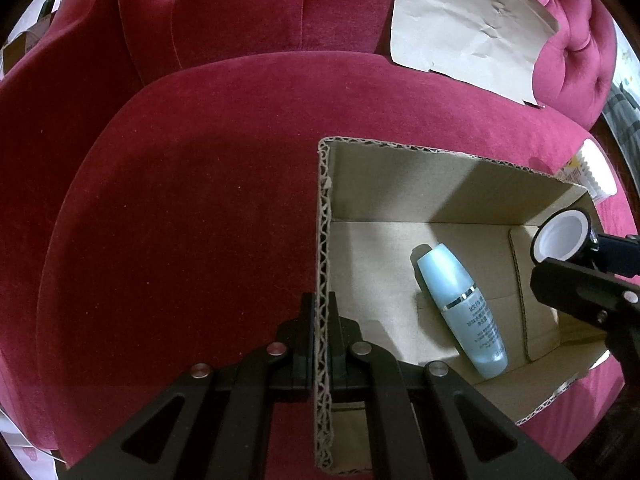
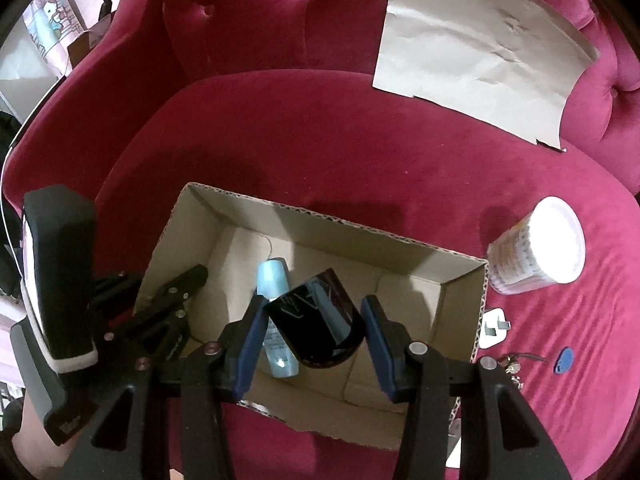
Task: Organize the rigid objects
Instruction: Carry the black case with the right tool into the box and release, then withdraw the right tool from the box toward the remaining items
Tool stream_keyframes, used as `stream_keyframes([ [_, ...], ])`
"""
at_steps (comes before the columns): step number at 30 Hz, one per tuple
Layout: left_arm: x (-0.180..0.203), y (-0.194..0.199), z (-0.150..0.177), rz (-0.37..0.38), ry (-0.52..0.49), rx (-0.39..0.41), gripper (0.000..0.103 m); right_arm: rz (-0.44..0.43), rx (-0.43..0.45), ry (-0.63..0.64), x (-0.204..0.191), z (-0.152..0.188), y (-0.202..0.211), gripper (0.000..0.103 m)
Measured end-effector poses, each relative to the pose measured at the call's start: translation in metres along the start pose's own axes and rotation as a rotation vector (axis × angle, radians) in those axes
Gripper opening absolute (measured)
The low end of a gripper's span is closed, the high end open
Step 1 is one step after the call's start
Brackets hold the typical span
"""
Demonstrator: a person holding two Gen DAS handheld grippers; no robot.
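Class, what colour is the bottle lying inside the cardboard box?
Pale blue plastic bottle, with a silver band; clearest in the left wrist view.

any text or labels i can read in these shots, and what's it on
Blue bottle in the cardboard box: dark Chinese print, too small to read.
Black jar in the right gripper: faint logo, unreadable.
White-lidded tub: label blurred.
Left gripper: no text.
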State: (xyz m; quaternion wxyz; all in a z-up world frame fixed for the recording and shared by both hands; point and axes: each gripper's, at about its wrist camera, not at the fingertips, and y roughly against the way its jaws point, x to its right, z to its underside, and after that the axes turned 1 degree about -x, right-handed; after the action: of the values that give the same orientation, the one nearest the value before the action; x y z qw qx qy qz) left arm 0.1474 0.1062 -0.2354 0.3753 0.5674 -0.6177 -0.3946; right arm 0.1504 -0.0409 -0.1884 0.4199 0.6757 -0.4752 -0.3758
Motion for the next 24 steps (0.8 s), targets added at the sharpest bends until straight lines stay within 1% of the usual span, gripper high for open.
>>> stream_keyframes([
  [8, 0.0, 0.0, 0.0, 0.0, -0.001, 0.0, 0.004, -0.014, 0.01, -0.026, -0.001, 0.0, -0.003, 0.052],
  [9, 0.0, 0.0, 0.0, 0.0, -0.001, 0.0, 0.004, -0.015, 0.013, -0.029, -0.001, -0.001, -0.003, 0.056],
  [10, 0.0, 0.0, 0.0, 0.0, -0.001, 0.0, 0.004, -0.011, 0.015, -0.032, -0.001, -0.001, -0.002, 0.065],
  [11, 0.0, 0.0, 0.0, -0.001, -0.002, 0.0, 0.004, 0.0, 0.02, -0.035, -0.001, -0.001, -0.001, 0.07],
  [12, 0.001, 0.0, 0.0, -0.002, -0.004, 0.001, 0.004, 0.003, 0.023, -0.036, -0.001, -0.002, 0.0, 0.078],
  [13, 0.001, 0.0, 0.0, -0.001, -0.003, 0.001, 0.004, 0.006, 0.027, -0.038, -0.001, -0.002, 0.0, 0.085],
  [14, 0.001, 0.0, -0.001, -0.001, -0.002, 0.0, 0.004, 0.011, 0.03, -0.039, 0.0, -0.002, 0.002, 0.087],
  [16, 0.001, 0.0, -0.001, -0.001, -0.003, 0.001, 0.004, 0.03, 0.032, -0.039, 0.001, -0.003, 0.003, 0.097],
  [18, 0.001, 0.0, -0.001, -0.001, -0.003, 0.001, 0.004, 0.038, 0.036, -0.04, 0.002, -0.003, 0.005, 0.103],
  [24, 0.001, 0.0, -0.001, -0.002, -0.003, 0.001, 0.004, 0.043, 0.039, -0.039, 0.005, -0.004, 0.009, 0.103],
])
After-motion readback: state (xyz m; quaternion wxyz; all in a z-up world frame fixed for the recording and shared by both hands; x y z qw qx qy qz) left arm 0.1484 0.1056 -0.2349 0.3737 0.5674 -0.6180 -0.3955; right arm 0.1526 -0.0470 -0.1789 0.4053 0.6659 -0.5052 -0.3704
